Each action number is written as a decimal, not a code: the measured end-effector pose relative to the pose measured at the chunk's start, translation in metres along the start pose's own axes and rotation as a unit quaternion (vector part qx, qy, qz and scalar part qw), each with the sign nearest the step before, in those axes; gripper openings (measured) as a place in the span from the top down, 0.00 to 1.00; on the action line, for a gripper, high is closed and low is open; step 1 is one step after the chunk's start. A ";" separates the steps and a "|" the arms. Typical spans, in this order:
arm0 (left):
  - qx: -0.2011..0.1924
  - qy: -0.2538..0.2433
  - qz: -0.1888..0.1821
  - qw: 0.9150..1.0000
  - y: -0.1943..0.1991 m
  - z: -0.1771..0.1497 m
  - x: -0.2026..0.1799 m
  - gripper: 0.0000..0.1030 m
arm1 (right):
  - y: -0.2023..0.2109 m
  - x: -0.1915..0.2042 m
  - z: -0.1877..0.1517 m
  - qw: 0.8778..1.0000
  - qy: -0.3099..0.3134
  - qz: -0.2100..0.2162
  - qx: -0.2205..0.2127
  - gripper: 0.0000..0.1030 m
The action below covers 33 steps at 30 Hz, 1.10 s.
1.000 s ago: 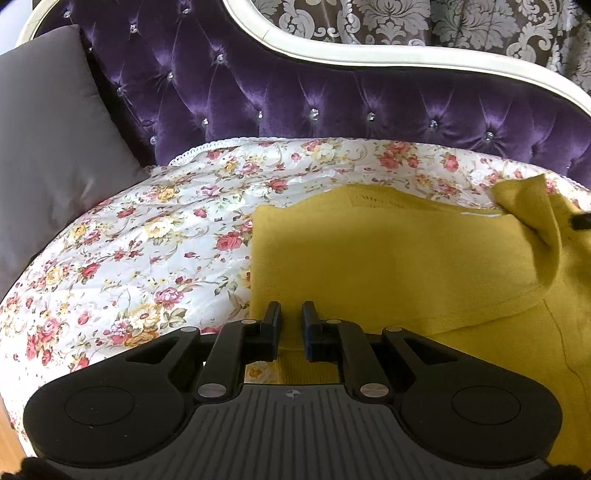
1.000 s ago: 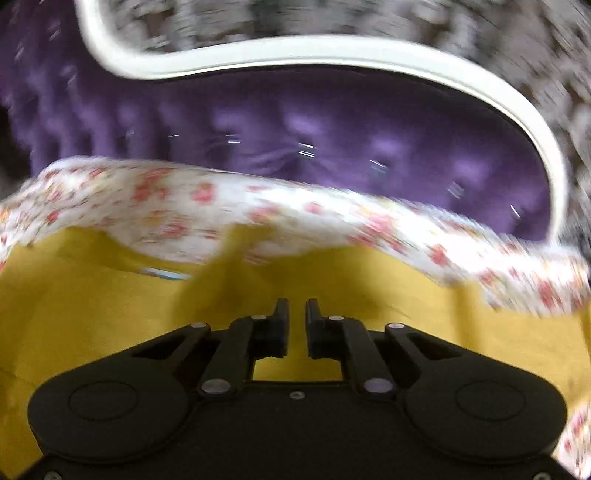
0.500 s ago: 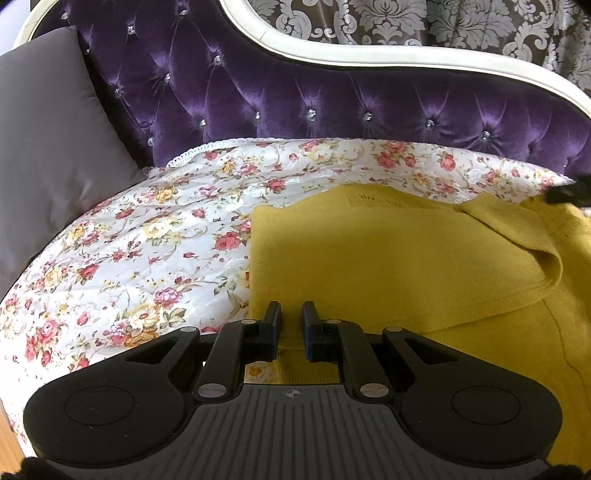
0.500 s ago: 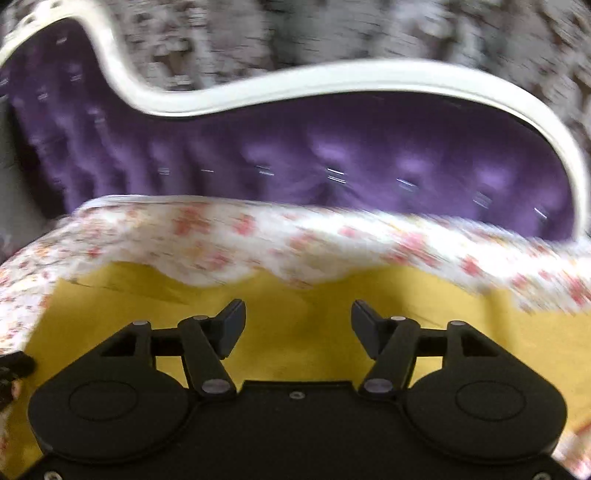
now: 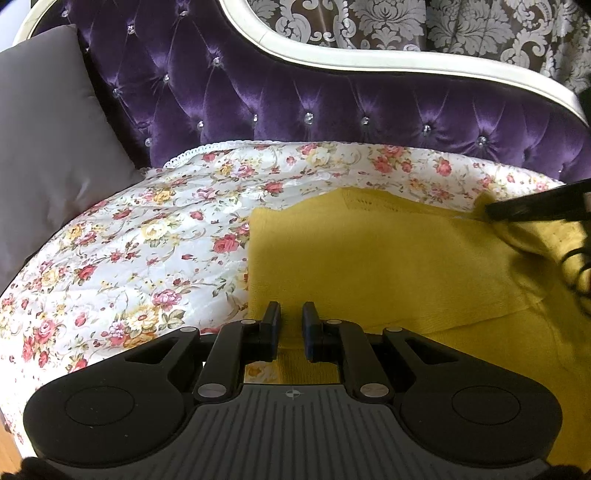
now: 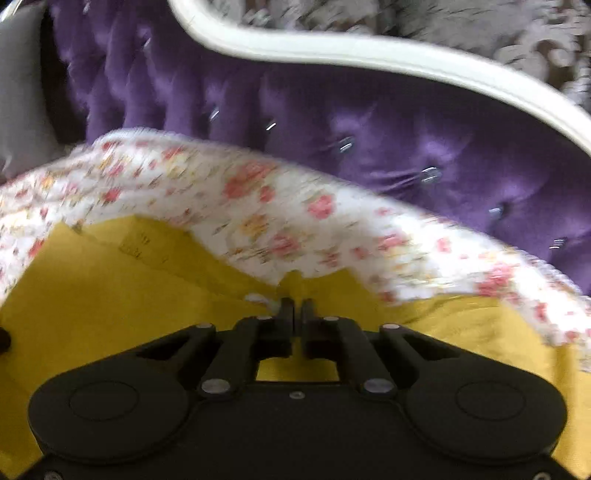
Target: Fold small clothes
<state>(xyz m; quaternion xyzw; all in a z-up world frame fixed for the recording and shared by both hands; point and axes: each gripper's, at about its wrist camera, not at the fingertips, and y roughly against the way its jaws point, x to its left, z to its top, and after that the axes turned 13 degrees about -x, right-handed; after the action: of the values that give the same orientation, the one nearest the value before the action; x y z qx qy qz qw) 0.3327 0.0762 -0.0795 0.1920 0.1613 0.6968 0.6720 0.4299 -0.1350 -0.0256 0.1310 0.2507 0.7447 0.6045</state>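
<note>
A mustard-yellow knit garment [image 5: 369, 258] lies on the floral bed cover [image 5: 147, 240], with one part folded over its left half. My left gripper [image 5: 291, 321] is shut on the garment's near left edge and holds it down. My right gripper [image 6: 294, 308] is shut on a small tuft of the garment's far edge [image 6: 293, 277] in the blurred right wrist view. The right gripper also shows as a dark shape in the left wrist view [image 5: 535, 206], at the garment's far right.
A purple tufted headboard [image 5: 332, 103] with a cream rim curves behind the bed. A grey pillow [image 5: 44, 129] leans at the left. Patterned curtains [image 5: 443, 26] hang behind. The bed's near left edge drops to a wooden floor [image 5: 7, 432].
My right gripper let go of the folded flap, opened, moved to the garment's far edge and shut on it. The flap now lies flat. My left gripper has not moved.
</note>
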 end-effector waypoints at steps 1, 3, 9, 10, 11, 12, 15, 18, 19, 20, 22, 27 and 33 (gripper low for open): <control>0.000 0.001 -0.002 1.000 0.001 0.001 0.000 0.88 | 0.010 -0.008 0.000 1.000 -0.001 -0.013 -0.014 0.92; -0.001 0.004 -0.006 1.000 0.004 0.002 0.001 0.88 | 0.031 -0.032 0.000 0.999 -0.023 -0.031 -0.029 0.92; -0.004 -0.002 -0.020 1.000 0.010 0.001 -0.003 0.88 | 0.069 -0.112 -0.026 0.991 -0.114 -0.072 -0.017 0.92; -0.002 -0.004 -0.021 1.000 0.010 0.001 -0.005 0.88 | 0.068 -0.121 -0.034 0.989 -0.125 -0.075 -0.009 0.92; -0.001 -0.006 -0.022 1.000 0.010 0.000 -0.006 0.88 | 0.067 -0.128 -0.041 0.988 -0.134 -0.076 0.002 0.92; 0.001 -0.010 -0.023 1.000 0.011 -0.001 -0.007 0.88 | 0.065 -0.132 -0.048 0.987 -0.141 -0.077 0.011 0.92; 0.004 -0.022 -0.026 0.999 0.013 -0.005 -0.008 0.88 | 0.061 -0.137 -0.061 0.986 -0.147 -0.071 0.017 0.92; 0.011 -0.032 -0.027 0.999 0.017 -0.007 -0.005 0.88 | 0.067 -0.138 -0.059 0.988 -0.138 -0.072 0.006 0.93; 0.012 -0.033 -0.026 0.999 0.018 -0.008 -0.003 0.88 | 0.069 -0.140 -0.059 0.988 -0.136 -0.077 -0.002 0.94; 0.013 -0.033 -0.023 0.999 0.020 -0.009 -0.001 0.88 | 0.075 -0.143 -0.058 0.987 -0.135 -0.085 -0.010 0.94; 0.016 -0.035 -0.021 0.999 0.021 -0.010 0.002 0.88 | 0.084 -0.150 -0.060 0.985 -0.142 -0.100 -0.019 0.96; 0.020 -0.035 -0.021 0.999 0.022 -0.010 0.006 0.88 | 0.092 -0.161 -0.073 0.984 -0.163 -0.067 -0.031 0.84; 0.026 -0.018 -0.023 0.999 0.021 -0.009 0.008 0.88 | 0.068 -0.149 -0.048 0.988 -0.135 -0.042 -0.055 0.37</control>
<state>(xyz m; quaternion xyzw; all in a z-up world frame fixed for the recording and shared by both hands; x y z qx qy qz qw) 0.3103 0.0832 -0.0766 0.2175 0.1718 0.6730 0.6858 0.3839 -0.2986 -0.0139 0.1862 0.1310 0.7071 0.6695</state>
